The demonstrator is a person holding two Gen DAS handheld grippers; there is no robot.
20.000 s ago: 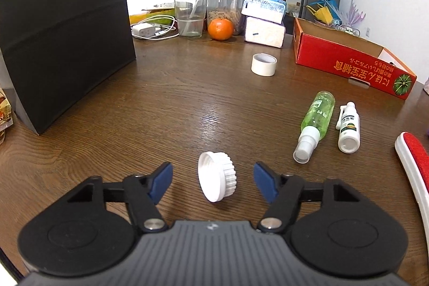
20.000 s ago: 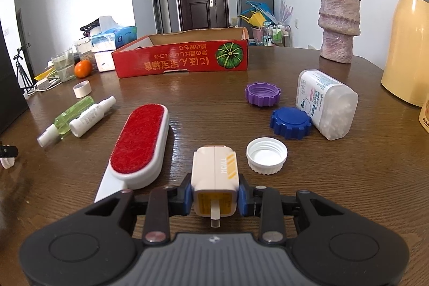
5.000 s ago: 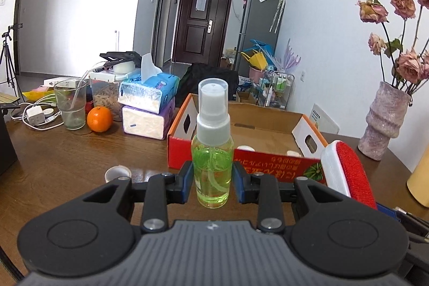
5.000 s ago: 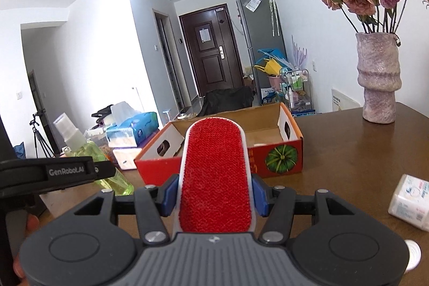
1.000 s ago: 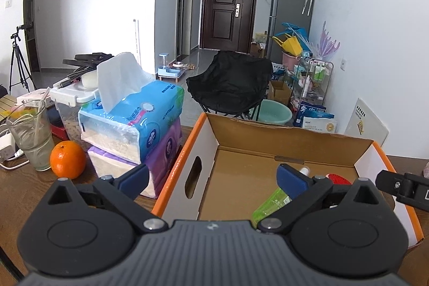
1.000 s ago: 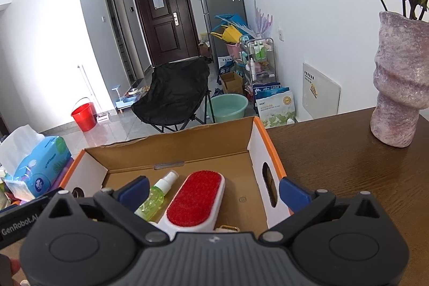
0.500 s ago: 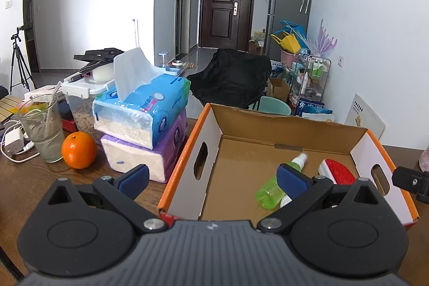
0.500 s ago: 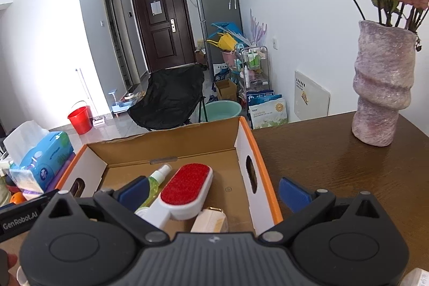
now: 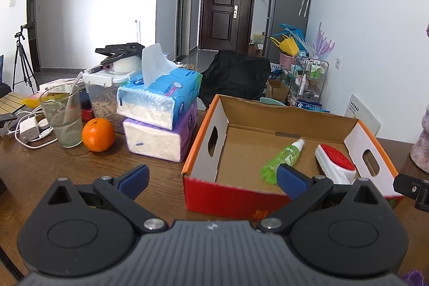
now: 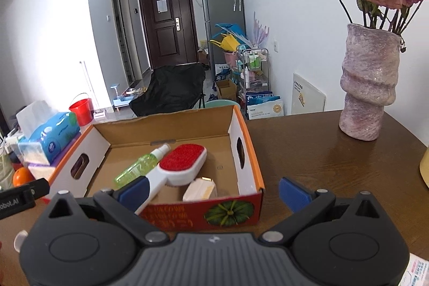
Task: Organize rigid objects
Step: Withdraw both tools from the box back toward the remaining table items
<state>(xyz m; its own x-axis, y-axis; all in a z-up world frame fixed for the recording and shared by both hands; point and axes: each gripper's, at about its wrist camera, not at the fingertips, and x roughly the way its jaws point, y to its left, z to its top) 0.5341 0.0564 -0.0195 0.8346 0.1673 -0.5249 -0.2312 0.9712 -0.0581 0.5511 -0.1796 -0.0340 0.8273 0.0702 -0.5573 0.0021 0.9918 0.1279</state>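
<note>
- Both empty: left gripper [image 9: 211,180] and right gripper [image 10: 213,190] spread wide, nothing between the fingers.
- Cardboard box [image 10: 249,141] holds green spray bottle [image 10: 139,166], lint brush [image 10: 183,161] and a small white-yellow item [image 10: 199,190].
- All three lie inside the box, beyond the fingertips, no contact.
- Judgement: bottle light, slick, round, so grip mid-body. Brush stiff, take it by the handle.

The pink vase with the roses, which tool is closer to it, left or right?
Right. The right tool is over the box's right end, vase just ahead to its right. The left tool sits at the box's left end, vase at far edge.
</note>
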